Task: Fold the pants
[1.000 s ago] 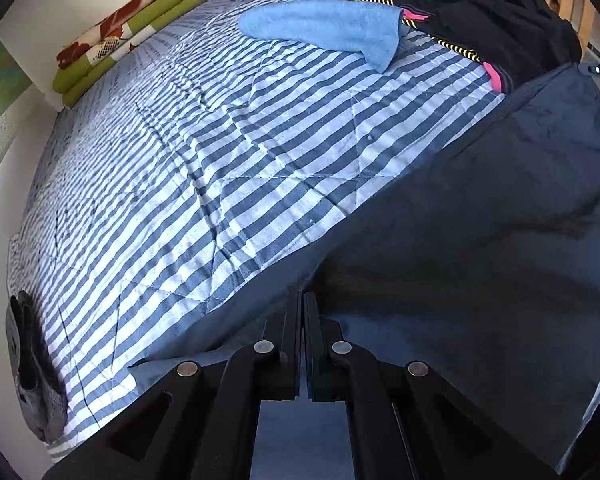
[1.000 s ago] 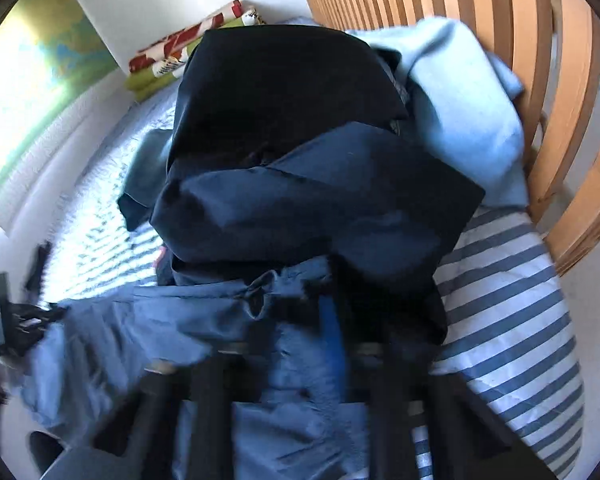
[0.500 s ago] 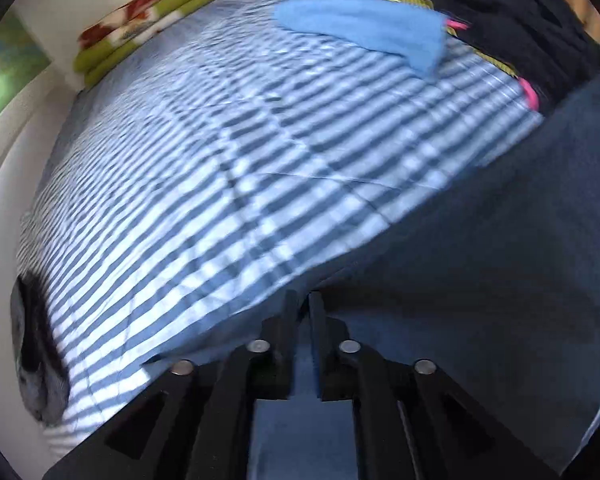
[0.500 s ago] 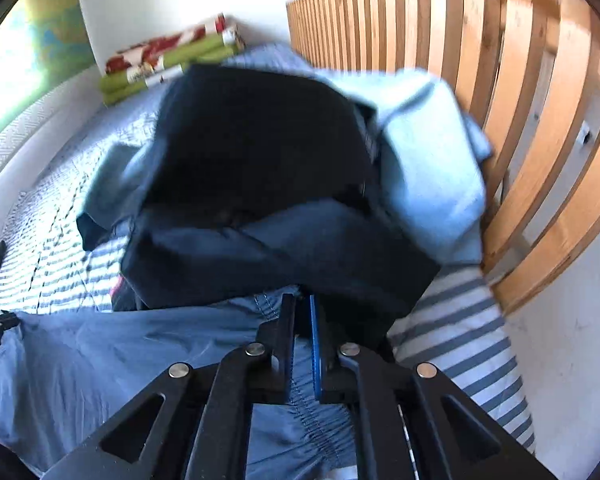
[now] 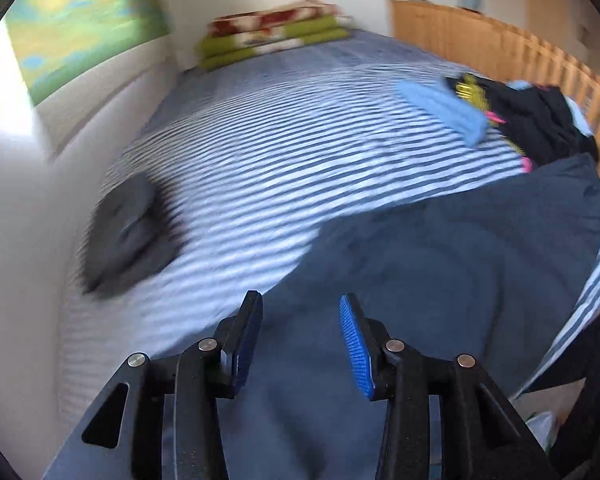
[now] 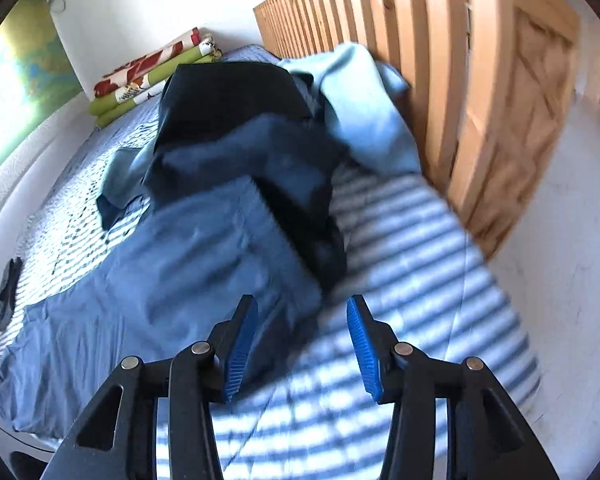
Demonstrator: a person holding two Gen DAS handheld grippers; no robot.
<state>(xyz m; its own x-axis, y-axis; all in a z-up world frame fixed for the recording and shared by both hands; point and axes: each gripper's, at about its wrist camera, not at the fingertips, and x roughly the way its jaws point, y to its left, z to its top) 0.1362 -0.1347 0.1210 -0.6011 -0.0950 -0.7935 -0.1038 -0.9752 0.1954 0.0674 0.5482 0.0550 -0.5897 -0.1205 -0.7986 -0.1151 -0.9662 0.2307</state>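
Blue pants (image 5: 440,264) lie spread flat on the striped bed cover (image 5: 292,128); the right wrist view shows them (image 6: 172,272) stretched from the clothes pile toward the near left edge. My left gripper (image 5: 300,340) hovers above the pants, its jaws opening, with only air between the blue pads (image 5: 354,344). My right gripper (image 6: 300,344) hangs over the pants' right end and the bare cover, jaws opening too, nothing between its pads (image 6: 362,350).
A pile of dark and light-blue clothes (image 6: 268,128) sits against the wooden slatted rail (image 6: 440,60). A folded dark garment (image 5: 128,228) lies near the left wall. Folded green and red bedding (image 5: 272,36) is at the far end. A blue cloth (image 5: 444,108) lies beside the pile.
Both grippers were shut on the pants' cloth; both have let go and opened. The left one has lifted and pulled back; the right one has shifted right over the bare cover.
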